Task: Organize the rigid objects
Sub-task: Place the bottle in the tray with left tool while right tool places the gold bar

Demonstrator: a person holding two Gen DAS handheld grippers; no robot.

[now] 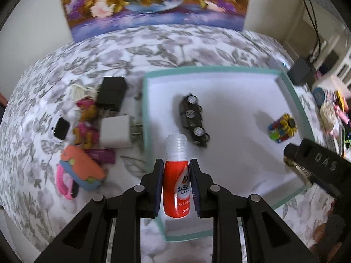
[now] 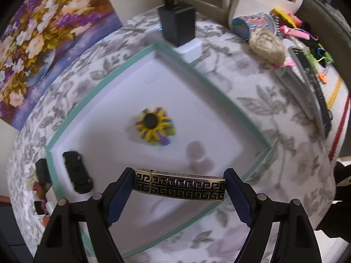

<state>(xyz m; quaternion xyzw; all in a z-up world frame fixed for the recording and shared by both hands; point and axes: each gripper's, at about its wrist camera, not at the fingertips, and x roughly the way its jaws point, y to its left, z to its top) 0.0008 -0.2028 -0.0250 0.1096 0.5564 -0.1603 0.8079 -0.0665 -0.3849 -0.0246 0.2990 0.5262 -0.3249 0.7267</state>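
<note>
A white tray with a teal rim (image 1: 145,109) (image 2: 72,109) lies on the flowered tablecloth. In it lie a black toy car (image 1: 194,120) (image 2: 77,172) and a colourful sunflower block toy (image 1: 283,129) (image 2: 155,126). My left gripper (image 1: 176,166) is shut on a red and white stain-remover bottle (image 1: 176,186), held over the tray's left rim. My right gripper (image 2: 179,175) is shut on a gold and black patterned bar (image 2: 182,185), held crosswise over the tray's near part; the right gripper also shows in the left wrist view (image 1: 316,164).
Left of the tray lie a black charger (image 1: 111,93), a white charger (image 1: 117,131), a smartwatch (image 1: 60,128), a pink figure (image 1: 86,118) and an orange case (image 1: 82,171). A flower painting (image 1: 153,4) stands behind. A black adapter (image 2: 177,24), a cup and clutter (image 2: 265,43) sit beyond the tray.
</note>
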